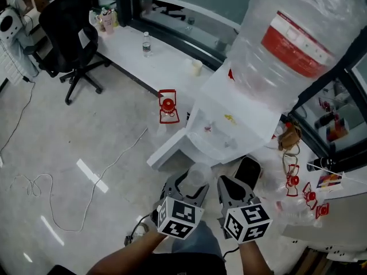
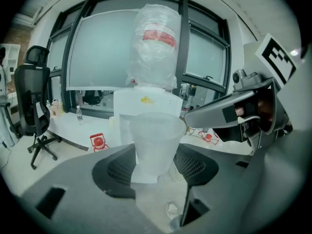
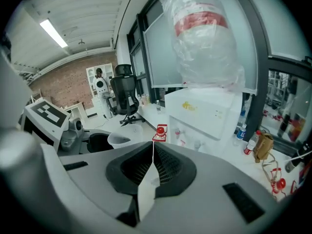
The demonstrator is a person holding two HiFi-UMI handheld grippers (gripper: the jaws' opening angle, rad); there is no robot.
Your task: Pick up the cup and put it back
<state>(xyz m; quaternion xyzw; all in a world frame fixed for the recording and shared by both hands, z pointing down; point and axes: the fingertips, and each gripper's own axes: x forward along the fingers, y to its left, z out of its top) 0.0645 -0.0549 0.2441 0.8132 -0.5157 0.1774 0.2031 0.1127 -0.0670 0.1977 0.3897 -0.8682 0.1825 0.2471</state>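
Head view: the left gripper [image 1: 192, 185] and right gripper [image 1: 239, 181] sit side by side low in frame, in front of the white water dispenser [image 1: 229, 119] w/ its upturned bottle [image 1: 287, 44]. The translucent cup [image 1: 198, 175] stands upright between the left jaws, carried in the air above the floor [image 1: 86, 142] and resting on nothing. Left gripper view: we see both jaws pressed against the cup's lower wall, one each side, so it is grasped – rim up, no clear tilt, apparently empty, though the cloudy wall makes that hard to confirm. The dispenser lies straight ahead beyond the cup; the right gripper passes close by at the frame's right. Right gripper view: its jaws are clenched together on nothing, only a thin seam showing between the pads, and the cup [image 3: 124, 138] appears off to the left, apart from them. Task status, as we judge it: pick-up done, put-back not yet done; the set-down spot can't be told from these views. Risks: the wall looks thin and tapered, so too much squeeze may buckle it and too little may let it slide down; the right gripper, being so near, could knock the rim; releasing before the base rests flat – or on an edge – would tip it.
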